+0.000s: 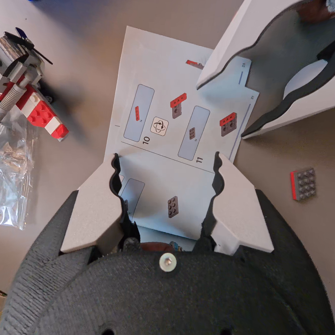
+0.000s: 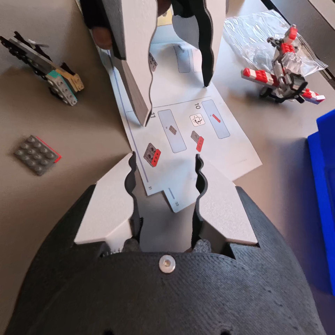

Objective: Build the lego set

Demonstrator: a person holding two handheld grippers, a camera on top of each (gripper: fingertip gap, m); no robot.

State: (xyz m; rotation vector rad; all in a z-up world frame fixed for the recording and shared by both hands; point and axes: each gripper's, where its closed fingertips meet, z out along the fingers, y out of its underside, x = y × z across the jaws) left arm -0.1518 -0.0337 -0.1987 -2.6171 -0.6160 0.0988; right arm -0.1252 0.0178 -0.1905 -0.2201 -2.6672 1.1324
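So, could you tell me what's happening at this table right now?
A person is building a Lego set with a handheld gripper in each hand. Both the left gripper and the right gripper are open and empty, poised over the open instruction booklet on the table. A small grey plate with a red edge lies beside the booklet, untouched. A red-and-white plane stands off to the side by a clear bag.

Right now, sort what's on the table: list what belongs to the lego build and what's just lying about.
Part of the build:
- instruction booklet
- grey studded plate with red edge
- red-and-white lego plane
- black, teal and tan sub-assembly
- left gripper and right gripper, jaws open, empty

Lying about:
- clear plastic bag
- blue bin
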